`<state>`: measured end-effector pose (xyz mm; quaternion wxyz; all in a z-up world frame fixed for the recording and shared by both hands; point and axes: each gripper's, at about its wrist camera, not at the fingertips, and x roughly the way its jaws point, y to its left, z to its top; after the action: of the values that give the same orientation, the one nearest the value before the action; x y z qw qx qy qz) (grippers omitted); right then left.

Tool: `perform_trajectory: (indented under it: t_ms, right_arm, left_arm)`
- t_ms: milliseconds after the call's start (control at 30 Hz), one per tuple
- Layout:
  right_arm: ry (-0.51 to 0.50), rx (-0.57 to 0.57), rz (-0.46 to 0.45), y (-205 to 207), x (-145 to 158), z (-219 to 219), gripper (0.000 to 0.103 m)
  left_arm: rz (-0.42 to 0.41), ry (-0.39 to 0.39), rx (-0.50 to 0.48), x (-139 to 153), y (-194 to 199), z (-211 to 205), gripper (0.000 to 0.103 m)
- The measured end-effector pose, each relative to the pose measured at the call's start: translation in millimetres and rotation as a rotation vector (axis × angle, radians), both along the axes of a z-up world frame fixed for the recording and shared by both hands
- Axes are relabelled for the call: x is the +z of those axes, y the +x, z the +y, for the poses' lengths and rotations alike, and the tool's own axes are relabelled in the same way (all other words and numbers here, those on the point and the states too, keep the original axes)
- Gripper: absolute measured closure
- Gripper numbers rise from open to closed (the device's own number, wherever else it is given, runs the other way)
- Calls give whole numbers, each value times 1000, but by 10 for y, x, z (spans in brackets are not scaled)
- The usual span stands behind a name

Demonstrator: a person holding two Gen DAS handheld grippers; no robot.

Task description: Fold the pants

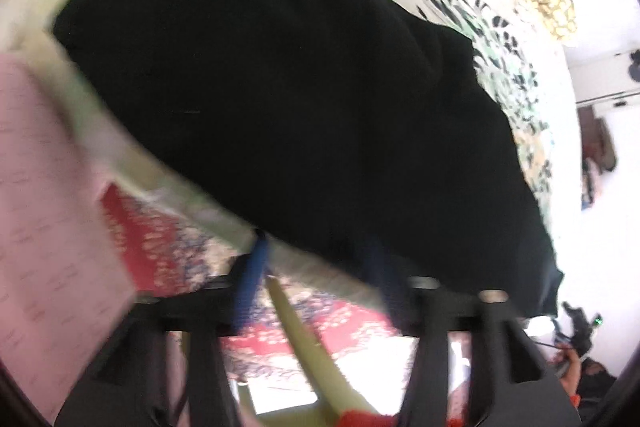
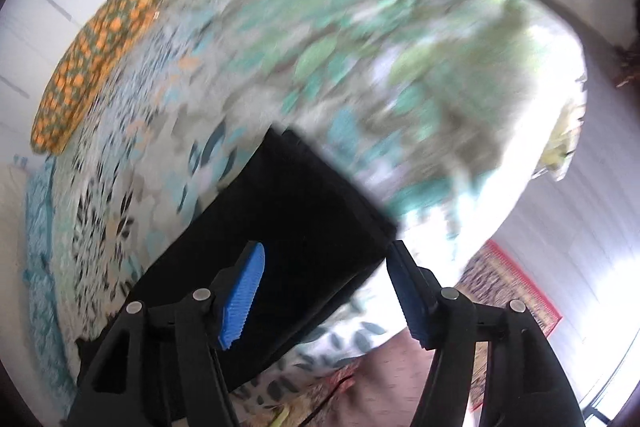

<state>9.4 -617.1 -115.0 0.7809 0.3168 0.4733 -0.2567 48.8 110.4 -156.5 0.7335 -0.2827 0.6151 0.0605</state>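
A home bedroom, by the look of it: a bed (image 2: 360,47) under a leafy green-and-teal printed sheet fills the right wrist view, an orange patterned pillow (image 2: 96,67) lies at ten o'clock, and a red patterned rug (image 2: 516,287) covers the pale floor at four o'clock, white walls behind.

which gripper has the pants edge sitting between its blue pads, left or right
The right gripper: its jaws stand open over the near corner of the black pants. The left gripper is also open, but it is too blurred to tell what lies between its pads.
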Motion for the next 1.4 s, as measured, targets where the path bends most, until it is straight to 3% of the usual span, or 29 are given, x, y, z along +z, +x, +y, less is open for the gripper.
perform_trajectory:
  t_ms: [67,133,233,367,467,533,567,600,667,833,933,1033,1133,1200,1233,1333,1400]
  right_arm:
    - [-132,-68,-4,-187,198,-75,39]
    - [-169,-70,-26,-251,286,-68,39]
    - [-82,15,-110,-144,273,99,39]
    - [57,140,-154,308,36,514,39]
    - [155,72,-113,465,-345,600,40]
    - [191,2,-73,449,-586,526,40]
    - [200,-28,-100,437,-619,483,40]
    - [194,-42,-114,423,-610,471,40]
    - [184,-26,-112,435,-625,470,39]
    - [153,-15,-108,449,-597,498,39]
    - [46,-4,-104,437,-463,622,36]
    - [-34,21,-137,445,-333,736,35]
    - [-88,56,-148,465,-266,839,33]
    - [-98,81,-131,472,-288,895,32]
    - [-99,90,-120,473,-310,914,32]
    - [-65,112,-64,485,-460,933,27]
    - [-54,109,-53,462,-533,934,27]
  left_arm:
    - [-21,18,21,158,-116,48,37]
    - [-77,54,57,356,-231,84,37]
    - [-207,104,29,592,-87,78,33]
    - [-331,175,-17,559,373,143,28]
    - [-279,265,-15,222,680,314,28]
    - [-128,365,-12,-146,820,463,30]
    - [-97,405,-10,-268,805,535,31]
    - [-132,431,-13,-270,757,549,31]
    - [-100,495,-8,-243,697,502,28]
    - [-105,467,75,-132,458,544,30]
    - [-225,433,48,59,498,416,29]
    - [-355,372,-100,207,759,159,20]
    - [-413,221,-303,193,1130,-249,19]
    - [-397,150,-397,74,1411,-485,18]
    - [-376,168,-397,-40,1597,-565,18]
    - [-258,226,-307,-418,2050,-477,20]
    - [-263,230,-237,-480,2127,-363,21]
